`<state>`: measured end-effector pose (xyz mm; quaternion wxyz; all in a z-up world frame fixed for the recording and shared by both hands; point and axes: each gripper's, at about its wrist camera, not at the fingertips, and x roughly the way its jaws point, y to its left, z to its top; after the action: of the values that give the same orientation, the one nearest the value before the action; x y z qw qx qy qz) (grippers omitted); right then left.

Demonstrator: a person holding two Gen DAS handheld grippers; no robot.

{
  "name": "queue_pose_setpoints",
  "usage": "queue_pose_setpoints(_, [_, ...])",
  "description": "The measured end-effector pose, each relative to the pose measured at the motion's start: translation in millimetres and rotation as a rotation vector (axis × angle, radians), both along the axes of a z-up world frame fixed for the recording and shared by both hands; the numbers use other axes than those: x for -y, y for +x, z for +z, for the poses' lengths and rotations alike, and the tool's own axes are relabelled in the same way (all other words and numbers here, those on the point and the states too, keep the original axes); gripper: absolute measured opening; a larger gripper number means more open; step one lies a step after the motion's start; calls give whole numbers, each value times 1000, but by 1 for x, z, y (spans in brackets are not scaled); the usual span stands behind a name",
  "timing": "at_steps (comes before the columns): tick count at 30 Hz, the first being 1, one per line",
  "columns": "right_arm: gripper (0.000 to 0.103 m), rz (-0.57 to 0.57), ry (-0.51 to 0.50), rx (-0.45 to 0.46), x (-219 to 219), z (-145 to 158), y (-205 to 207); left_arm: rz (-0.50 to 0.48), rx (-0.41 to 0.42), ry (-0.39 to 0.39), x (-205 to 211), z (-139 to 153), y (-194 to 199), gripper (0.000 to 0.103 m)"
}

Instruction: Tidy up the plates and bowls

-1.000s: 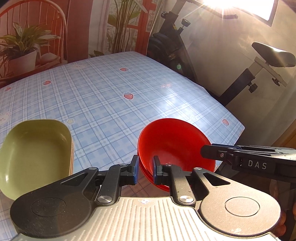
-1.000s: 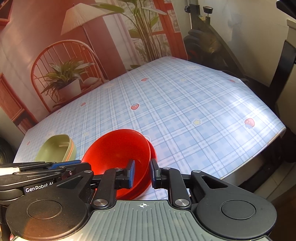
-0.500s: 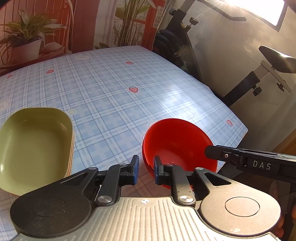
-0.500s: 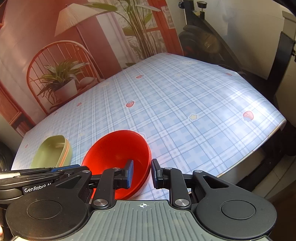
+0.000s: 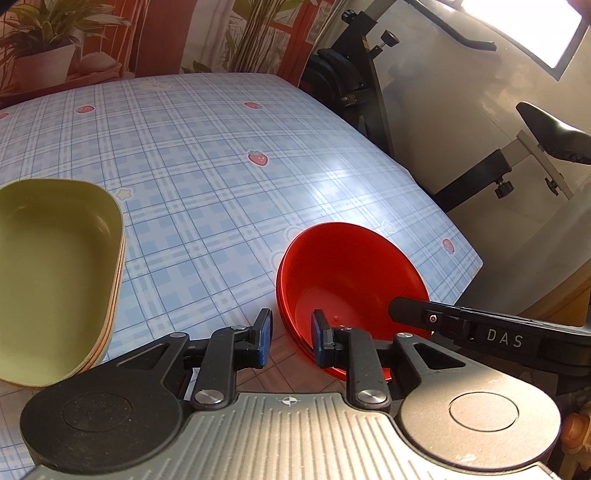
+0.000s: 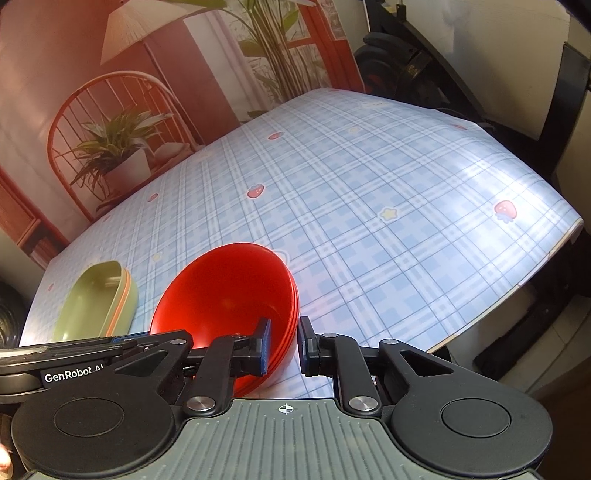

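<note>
- Strong warm daylight enters from a blown-out window [image 5: 524,26] at the upper right of the left wrist view.
- White glare lies on the glossy surface [image 5: 343,177], also on its right part in the right wrist view.
- Both views are sharp and bright, with an orange cast at the left.
- Fisheye bending curves the surface's edges; corners darken.

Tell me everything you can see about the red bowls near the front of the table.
The red bowls are a nested stack of glossy, plastic-looking round bowls; several rims show at the side, count unclear. They sit upright and empty on the blue plaid tablecloth near its front edge, right of the green dishes. The right gripper straddles the near rim, one finger inside and one outside. The left gripper, its jaws just opening, has its right finger inside the rim; contact is unclear.
</note>
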<state>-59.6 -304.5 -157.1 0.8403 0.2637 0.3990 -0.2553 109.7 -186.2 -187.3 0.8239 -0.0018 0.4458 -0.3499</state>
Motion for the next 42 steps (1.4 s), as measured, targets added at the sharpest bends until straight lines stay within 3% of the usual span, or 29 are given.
queue_pose_setpoints(12, [15, 19, -2, -4, -3, 2, 6, -5, 26, 7, 0, 6, -3, 22])
queue_pose_setpoints(27, [15, 90, -49, 23, -22, 33, 29, 70, 111, -23, -21, 36, -9, 22])
queue_pose_setpoints(42, [15, 265, -158, 160, -51, 121, 111, 164, 282, -99, -71, 128, -1, 22])
